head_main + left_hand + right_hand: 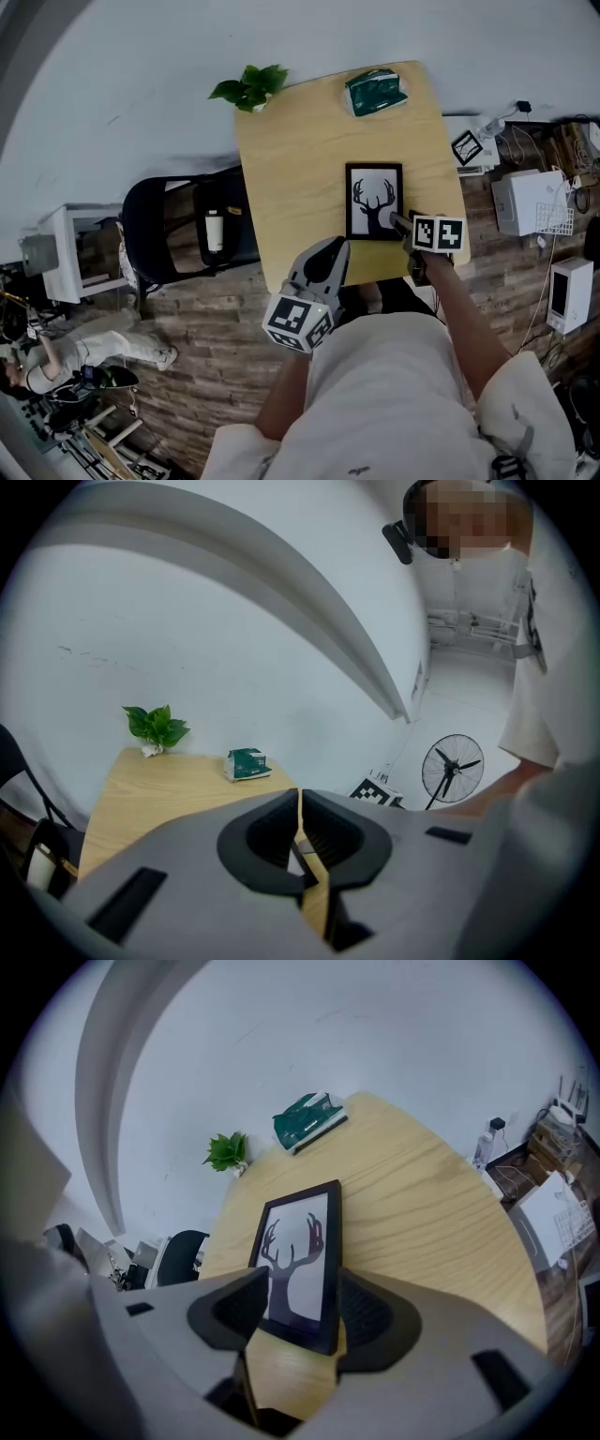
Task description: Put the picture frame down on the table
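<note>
Black-rimmed rectangular picture frame point(374, 201), a dark antler silhouette on white, rests on the pale wood-grain desk point(291, 169), its near end gripped between the right claw point(399, 224); left claw point(332, 251) pinched together, empty

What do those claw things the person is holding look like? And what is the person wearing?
The left claw and the right claw are both chunky and pale grey, with dark ribbed pads on the inside. Each one carries a cube covered in black-and-white square markers. No cables show on them. The person wears a white short-sleeved shirt.
</note>
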A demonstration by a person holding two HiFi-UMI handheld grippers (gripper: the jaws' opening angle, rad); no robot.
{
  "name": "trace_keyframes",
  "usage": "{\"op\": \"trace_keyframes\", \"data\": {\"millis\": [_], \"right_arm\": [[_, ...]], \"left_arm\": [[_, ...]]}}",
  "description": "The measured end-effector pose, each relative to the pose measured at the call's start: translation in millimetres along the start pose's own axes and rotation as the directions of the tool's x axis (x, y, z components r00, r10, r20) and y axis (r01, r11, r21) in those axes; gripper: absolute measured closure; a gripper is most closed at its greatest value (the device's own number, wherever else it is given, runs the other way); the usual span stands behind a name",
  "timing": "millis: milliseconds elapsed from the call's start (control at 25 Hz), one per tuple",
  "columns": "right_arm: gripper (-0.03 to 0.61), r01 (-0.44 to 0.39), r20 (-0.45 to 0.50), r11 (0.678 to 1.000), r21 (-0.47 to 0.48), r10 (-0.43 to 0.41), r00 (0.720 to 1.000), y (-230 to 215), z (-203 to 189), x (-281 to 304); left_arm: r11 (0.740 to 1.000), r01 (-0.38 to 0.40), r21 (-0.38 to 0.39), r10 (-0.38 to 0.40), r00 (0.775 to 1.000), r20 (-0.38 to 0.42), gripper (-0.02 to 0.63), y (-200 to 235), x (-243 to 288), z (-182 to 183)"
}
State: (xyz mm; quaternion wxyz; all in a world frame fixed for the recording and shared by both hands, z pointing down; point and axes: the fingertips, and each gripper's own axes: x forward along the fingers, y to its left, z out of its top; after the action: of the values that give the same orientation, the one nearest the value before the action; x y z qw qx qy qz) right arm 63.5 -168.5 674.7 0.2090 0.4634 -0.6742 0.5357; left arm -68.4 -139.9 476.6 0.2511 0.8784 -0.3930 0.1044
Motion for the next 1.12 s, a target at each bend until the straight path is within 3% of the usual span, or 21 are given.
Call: {"op": "trace_keyframes", "data": {"millis": [240,600,760,960,1120], "right_arm": [[0.353,-0.007,0.080,0.999,0.045,0.004,0.997,21.8,-15.2,-24.0],[0.402,-0.005,0.199,1.000,0.014,0.002,0.980,67.0,-38.9,-69.2],[0.425,-0.049,0.253,0.999,0.021,0.042,0.967,90.8,-53.6,-91.2],[0.468,0.001,0.324,0.995,-0.097,0.031,0.945,117.9,-67.9,-124.5],[0.522,0.008,0.391,0.980,-0.201,0.073,0.918,142.8,-77.2,-142.0]], "left_arm": [[0.998,0.066,0.024,-0.066,0.998,-0.006,0.598,-1.9,-21.9,-5.5],[0.989,0.140,0.046,-0.141,0.989,0.035,0.598,-8.4,-64.6,-6.5],[0.985,0.165,0.042,-0.167,0.985,0.039,0.598,-13.2,-83.7,-12.2],[0.979,0.196,0.059,-0.198,0.980,0.030,0.598,-25.7,-104.0,-18.3],[0.973,0.218,0.072,-0.221,0.975,0.031,0.598,-33.5,-117.3,-22.6]]}}
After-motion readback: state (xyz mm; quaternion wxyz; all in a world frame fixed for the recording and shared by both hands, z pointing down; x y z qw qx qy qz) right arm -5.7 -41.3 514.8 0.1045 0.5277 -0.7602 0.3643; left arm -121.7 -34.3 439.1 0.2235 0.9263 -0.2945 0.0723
